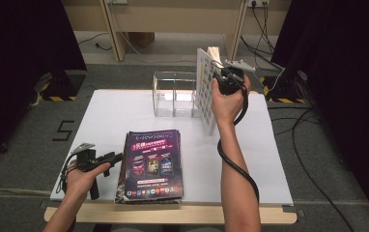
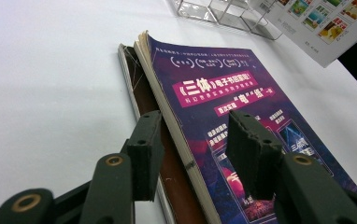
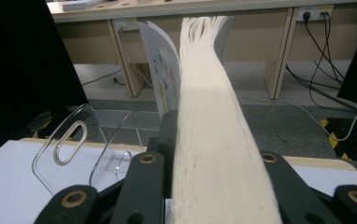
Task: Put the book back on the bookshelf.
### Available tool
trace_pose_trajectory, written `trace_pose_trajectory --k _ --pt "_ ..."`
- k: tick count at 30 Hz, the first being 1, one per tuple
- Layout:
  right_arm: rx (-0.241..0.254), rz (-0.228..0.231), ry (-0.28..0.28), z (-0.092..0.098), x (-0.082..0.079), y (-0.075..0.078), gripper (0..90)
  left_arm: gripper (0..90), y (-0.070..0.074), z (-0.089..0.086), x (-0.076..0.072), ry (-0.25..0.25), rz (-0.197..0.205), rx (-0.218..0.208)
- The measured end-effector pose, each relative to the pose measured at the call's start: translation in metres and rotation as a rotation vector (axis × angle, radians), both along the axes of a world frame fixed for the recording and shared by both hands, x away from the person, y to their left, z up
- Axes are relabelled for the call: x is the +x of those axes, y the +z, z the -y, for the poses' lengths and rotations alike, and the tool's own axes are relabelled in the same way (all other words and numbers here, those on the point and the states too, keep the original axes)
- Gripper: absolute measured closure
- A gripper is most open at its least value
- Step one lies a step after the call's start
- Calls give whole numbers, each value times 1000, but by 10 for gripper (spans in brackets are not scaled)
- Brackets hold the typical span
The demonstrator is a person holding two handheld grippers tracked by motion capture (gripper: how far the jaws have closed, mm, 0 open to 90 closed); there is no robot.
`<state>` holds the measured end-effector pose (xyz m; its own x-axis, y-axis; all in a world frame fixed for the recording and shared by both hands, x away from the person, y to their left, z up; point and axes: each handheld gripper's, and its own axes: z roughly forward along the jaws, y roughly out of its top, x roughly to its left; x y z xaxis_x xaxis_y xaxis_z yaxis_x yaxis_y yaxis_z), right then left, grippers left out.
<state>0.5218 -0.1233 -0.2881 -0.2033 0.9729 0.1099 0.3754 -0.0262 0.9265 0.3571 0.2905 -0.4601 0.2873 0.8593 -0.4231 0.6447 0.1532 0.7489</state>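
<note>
A stack of magazines (image 1: 151, 164) with a purple top cover (image 2: 223, 102) lies near the table's front edge. My left gripper (image 1: 116, 157) rests at the stack's left side. Its jaws stand open (image 2: 197, 154) on either side of the top magazine's spine edge, without pressing it. My right gripper (image 1: 219, 77) is shut on a thick white-covered book (image 1: 205, 89), which it holds upright above the table's back right. In the right gripper view the book's page edge (image 3: 209, 116) runs up between the jaws. A clear acrylic holder (image 1: 175, 94) stands just left of the book.
The white table top (image 1: 115, 116) is bare between the stack and the holder. Dark curtains flank both sides. Cables (image 1: 313, 159) trail over the floor at the right, and wooden desk legs (image 1: 112, 34) stand behind the table.
</note>
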Motion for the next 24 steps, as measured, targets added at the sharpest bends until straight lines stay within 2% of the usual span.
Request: trace_pose_trajectory --k 24 --pt "5 7 -9 -3 13 4 743 547 1 -2 0 2 -2 -12"
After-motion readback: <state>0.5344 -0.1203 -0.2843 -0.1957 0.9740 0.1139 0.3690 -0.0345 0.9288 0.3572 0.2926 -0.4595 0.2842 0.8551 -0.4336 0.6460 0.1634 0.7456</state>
